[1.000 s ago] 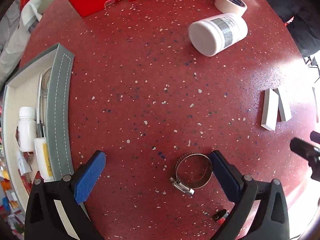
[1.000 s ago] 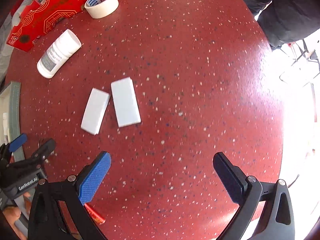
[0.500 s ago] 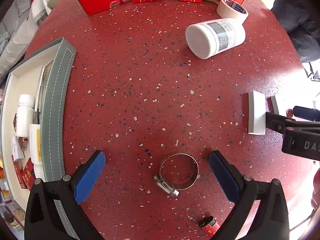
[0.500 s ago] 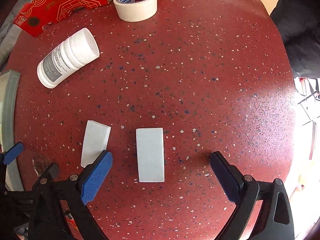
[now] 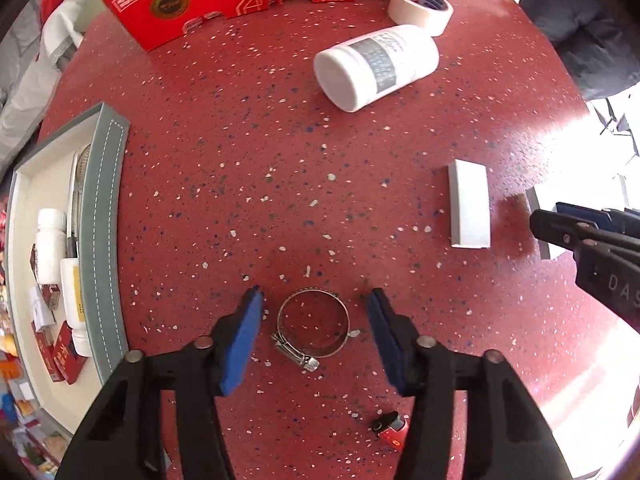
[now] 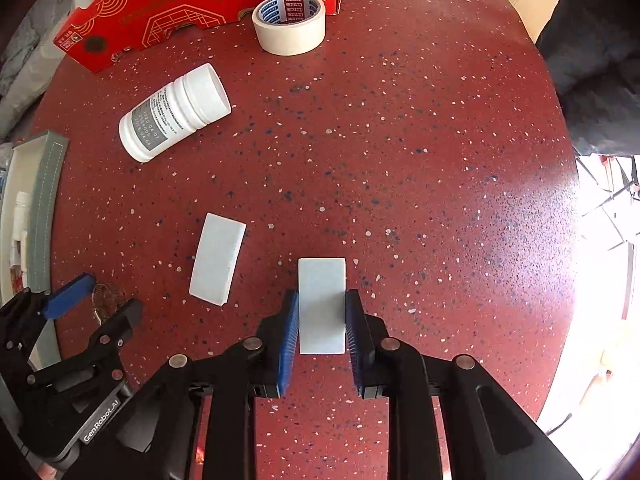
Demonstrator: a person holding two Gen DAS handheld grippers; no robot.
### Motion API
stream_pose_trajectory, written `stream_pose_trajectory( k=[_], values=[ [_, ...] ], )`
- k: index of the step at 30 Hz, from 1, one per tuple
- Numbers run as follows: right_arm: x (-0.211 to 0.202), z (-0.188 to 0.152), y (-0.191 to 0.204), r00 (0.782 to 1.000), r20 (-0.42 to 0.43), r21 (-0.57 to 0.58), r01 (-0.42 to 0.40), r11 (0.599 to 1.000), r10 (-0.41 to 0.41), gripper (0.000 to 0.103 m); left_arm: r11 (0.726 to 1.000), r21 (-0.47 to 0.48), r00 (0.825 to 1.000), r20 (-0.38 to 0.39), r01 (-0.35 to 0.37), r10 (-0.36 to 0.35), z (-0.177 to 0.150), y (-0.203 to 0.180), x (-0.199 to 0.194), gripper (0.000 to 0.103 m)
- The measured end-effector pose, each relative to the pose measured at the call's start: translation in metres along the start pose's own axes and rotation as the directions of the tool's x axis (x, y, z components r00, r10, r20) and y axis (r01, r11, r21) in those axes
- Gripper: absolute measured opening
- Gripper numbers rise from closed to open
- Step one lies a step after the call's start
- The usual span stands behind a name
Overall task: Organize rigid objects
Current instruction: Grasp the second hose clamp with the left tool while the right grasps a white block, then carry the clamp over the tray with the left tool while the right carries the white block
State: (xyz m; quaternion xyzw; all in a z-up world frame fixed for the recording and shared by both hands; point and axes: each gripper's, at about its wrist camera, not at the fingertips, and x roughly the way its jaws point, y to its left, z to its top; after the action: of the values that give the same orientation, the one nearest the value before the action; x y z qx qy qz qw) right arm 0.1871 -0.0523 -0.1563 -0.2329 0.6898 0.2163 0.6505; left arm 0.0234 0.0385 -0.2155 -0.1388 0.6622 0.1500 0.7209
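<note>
A metal hose clamp (image 5: pixel 312 328) lies flat on the red speckled table (image 5: pixel 280 168). My left gripper (image 5: pixel 315 296) points down over it and its jaws are closing; the clamp sits between the blue pads (image 5: pixel 244 340) with a small gap on each side. A white rectangular block (image 6: pixel 322 304) stands between the pads of my right gripper (image 6: pixel 322 294), whose jaws are closing with the pads against its long sides. A second white block (image 6: pixel 216 258) lies just to the left of it.
A white bottle (image 6: pixel 174 114) lies on its side near a tape roll (image 6: pixel 290 24) and a red carton (image 6: pixel 180 4) at the far edge. A grey-rimmed tray (image 5: pixel 102 240) with small bottles sits left. A small red-and-black item (image 5: pixel 390 428) lies near. A person in dark clothing (image 5: pixel 580 20) stands beyond.
Both grippers' jaws have narrowed from wide open. The left one has centred over the hose clamp. The right one has shifted onto the right-hand white block and closed on it.
</note>
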Motion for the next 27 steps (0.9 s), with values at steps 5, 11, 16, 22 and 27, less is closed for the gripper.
stream_pose_trajectory(
  k=[5, 11, 16, 22, 27],
  values=[
    [-0.021, -0.033, 0.000, 0.999, -0.010, 0.042, -0.037, 0.998, 0.038, 0.024, 0.998, 0.050, 0.998, -0.037, 0.042, -0.041, -0.018, -0.001, -0.002, 0.037],
    [-0.045, -0.090, 0.007, 0.997, -0.012, 0.057, -0.072, 0.996, 0.073, 0.024, 0.991, 0.092, 0.995, -0.029, 0.101, -0.099, -0.049, 0.009, -0.022, 0.037],
    [-0.063, -0.136, 0.021, 0.996, -0.028, 0.046, -0.087, 0.995, 0.088, 0.024, 0.984, 0.135, 0.993, -0.010, 0.117, -0.117, -0.074, 0.020, -0.051, 0.037],
    [-0.080, -0.183, 0.058, 0.995, -0.038, 0.042, -0.095, 0.995, 0.097, 0.024, 0.979, 0.133, 0.988, -0.002, 0.156, -0.157, -0.092, 0.041, -0.077, 0.037],
    [-0.081, -0.179, 0.078, 0.995, -0.042, -0.010, -0.089, 0.996, 0.089, 0.024, 0.977, 0.117, 0.984, 0.002, 0.179, -0.181, -0.098, 0.060, -0.097, 0.037]
  ],
)
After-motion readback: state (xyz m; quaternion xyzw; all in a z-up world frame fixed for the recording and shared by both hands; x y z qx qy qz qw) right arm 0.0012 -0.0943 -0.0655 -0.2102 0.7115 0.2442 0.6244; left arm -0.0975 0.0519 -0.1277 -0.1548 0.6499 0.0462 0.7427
